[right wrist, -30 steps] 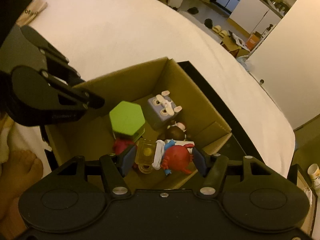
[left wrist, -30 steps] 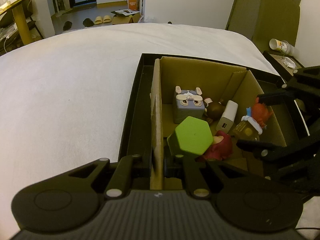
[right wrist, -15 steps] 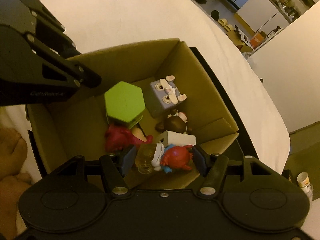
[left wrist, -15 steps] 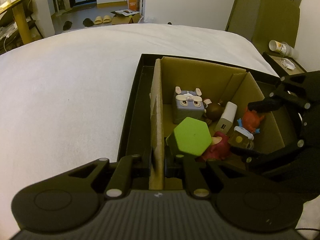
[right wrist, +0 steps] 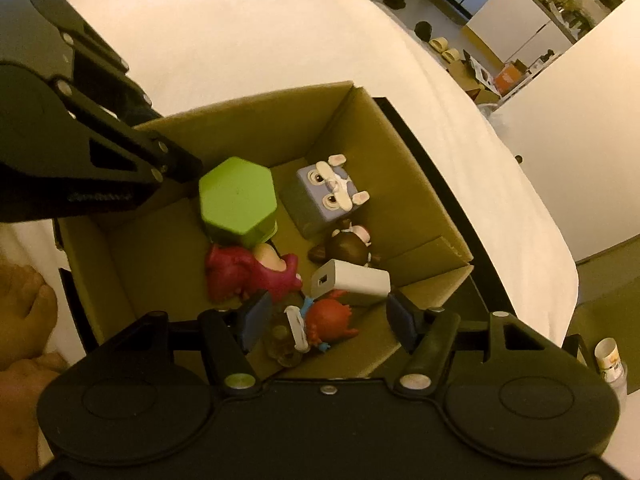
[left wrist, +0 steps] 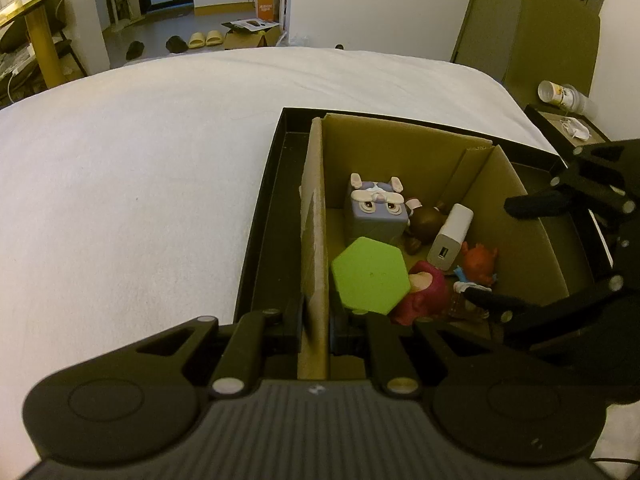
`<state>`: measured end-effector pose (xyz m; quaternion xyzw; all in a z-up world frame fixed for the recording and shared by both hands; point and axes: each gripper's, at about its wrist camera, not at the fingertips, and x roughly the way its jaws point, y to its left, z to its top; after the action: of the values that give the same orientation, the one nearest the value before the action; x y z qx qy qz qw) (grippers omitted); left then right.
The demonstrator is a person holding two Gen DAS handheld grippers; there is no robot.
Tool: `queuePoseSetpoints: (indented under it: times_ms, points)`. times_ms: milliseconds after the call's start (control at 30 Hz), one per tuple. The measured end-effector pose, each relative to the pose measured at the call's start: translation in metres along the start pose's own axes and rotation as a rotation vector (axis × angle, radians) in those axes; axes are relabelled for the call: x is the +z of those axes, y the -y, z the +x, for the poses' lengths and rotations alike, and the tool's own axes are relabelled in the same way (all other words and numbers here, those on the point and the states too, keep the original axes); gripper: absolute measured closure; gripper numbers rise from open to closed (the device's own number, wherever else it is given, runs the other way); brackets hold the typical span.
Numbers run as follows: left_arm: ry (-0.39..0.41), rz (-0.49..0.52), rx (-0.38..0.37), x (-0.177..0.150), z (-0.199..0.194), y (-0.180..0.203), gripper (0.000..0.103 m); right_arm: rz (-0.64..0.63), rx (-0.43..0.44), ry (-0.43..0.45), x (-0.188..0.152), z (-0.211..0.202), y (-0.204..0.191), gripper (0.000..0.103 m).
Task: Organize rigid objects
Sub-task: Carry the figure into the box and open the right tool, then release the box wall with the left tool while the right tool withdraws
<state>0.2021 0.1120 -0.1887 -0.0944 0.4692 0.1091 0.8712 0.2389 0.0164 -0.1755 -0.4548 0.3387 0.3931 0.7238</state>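
We note left gripper (left wrist: 315, 334) jaws clamped on the cardboard box (left wrist: 314, 216) wall. Right gripper (right wrist: 324, 318) jaws are opening around the red figurine (right wrist: 330, 320), which lies inside the box, on the bed (left wrist: 140, 160).

White bedsheet (left wrist: 140, 168), slippers (left wrist: 205, 38) on floor, cup (left wrist: 554, 92) on nightstand.

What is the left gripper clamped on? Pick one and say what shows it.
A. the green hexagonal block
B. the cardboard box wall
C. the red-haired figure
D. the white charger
B: in the left wrist view the left gripper has its fingers pinched shut on the upright side wall of the cardboard box, with the green hexagonal block lying inside, untouched.
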Motion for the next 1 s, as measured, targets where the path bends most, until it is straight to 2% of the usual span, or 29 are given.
queuePoseSetpoints:
  times_ms: [200,433,867,900,967,1000]
  points:
    - [-0.017,0.006,-0.003,0.003,0.0,0.0,0.092,0.055,-0.005,0.026,-0.002,-0.009,0.006,0.04]
    - [-0.007,0.047,0.011,0.012,-0.02,0.004,0.092,0.138,0.007,0.061,-0.008,-0.023,0.015,0.04]
    - [-0.001,0.103,0.001,0.021,-0.058,0.019,0.092,0.419,0.025,0.114,-0.037,-0.056,0.042,0.039]
    - [-0.003,0.105,0.0,0.021,-0.061,0.02,0.092,0.444,0.026,0.116,-0.04,-0.058,0.044,0.038]
    - [-0.005,0.109,-0.003,0.021,-0.067,0.022,0.092,0.508,0.016,0.125,-0.048,-0.065,0.048,0.027]
    - [-0.005,0.113,-0.005,0.021,-0.071,0.023,0.092,0.534,0.011,0.131,-0.052,-0.07,0.051,0.025]
